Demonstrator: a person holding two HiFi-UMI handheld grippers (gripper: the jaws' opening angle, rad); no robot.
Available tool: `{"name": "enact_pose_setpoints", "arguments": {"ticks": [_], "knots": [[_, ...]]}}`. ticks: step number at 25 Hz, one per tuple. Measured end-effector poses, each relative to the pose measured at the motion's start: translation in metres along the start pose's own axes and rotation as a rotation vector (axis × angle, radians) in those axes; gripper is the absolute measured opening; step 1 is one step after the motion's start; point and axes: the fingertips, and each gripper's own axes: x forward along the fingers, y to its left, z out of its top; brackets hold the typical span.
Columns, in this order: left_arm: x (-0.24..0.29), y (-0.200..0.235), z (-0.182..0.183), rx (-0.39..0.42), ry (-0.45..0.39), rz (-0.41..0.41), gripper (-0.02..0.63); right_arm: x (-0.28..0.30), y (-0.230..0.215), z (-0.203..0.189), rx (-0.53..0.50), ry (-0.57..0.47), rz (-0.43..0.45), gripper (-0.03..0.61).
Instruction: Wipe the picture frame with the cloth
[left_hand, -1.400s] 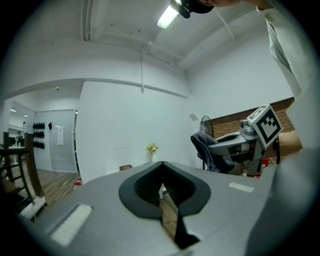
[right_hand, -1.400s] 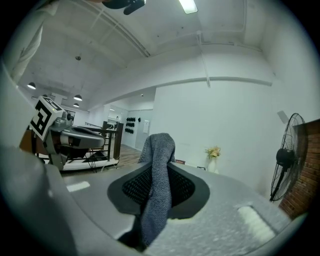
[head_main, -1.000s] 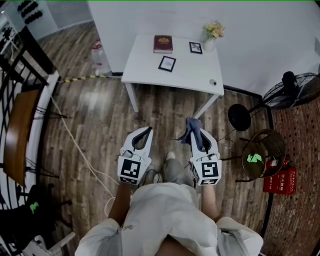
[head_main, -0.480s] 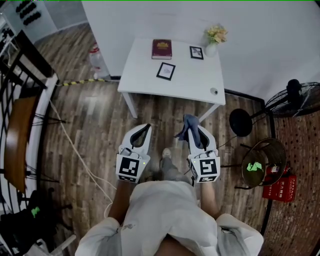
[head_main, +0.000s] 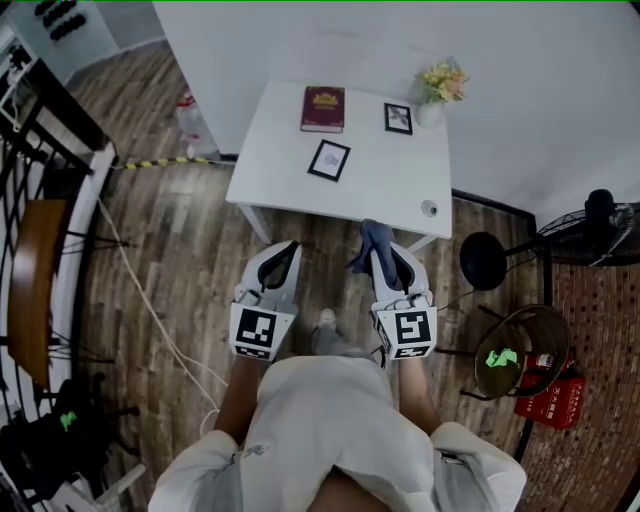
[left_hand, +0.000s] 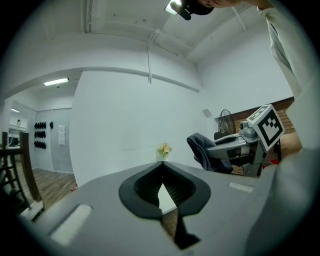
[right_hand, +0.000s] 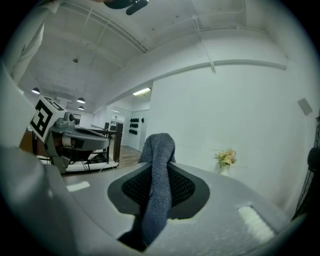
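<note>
Too small to make out: the print inside the picture frame, the book cover. Sliced by the right edge (barely half showing): the fan. Lost between the jaws of the right gripper: lower end of the cloth.

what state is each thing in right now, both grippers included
cloth, pinched in the right jaws, loose end hanging
right hand-held gripper, shut on the cloth
left hand-held gripper, shut, empty
near picture frame, lying flat on the table, untouched
far picture frame, by the vase, flat or propped unclear
book, closed, lying flat
vase of flowers, upright
</note>
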Motion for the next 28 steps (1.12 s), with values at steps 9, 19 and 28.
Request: {"name": "enact_pose_setpoints", "arguments": {"ticks": [9, 19, 28], "knots": [[0.063, 0.016, -0.001, 0.012, 0.049, 0.042, 0.02, 0.048, -0.046, -0.004, 0.019, 0.011, 0.049, 0.071], [0.101, 0.034, -0.006, 0.014, 0.066, 0.063, 0.02, 0.091, -0.065, -0.009, 0.028, 0.017, 0.088, 0.071], [0.142, 0.057, -0.008, 0.013, 0.048, 0.065, 0.02, 0.135, -0.079, -0.007, 0.019, 0.01, 0.094, 0.071]]}}
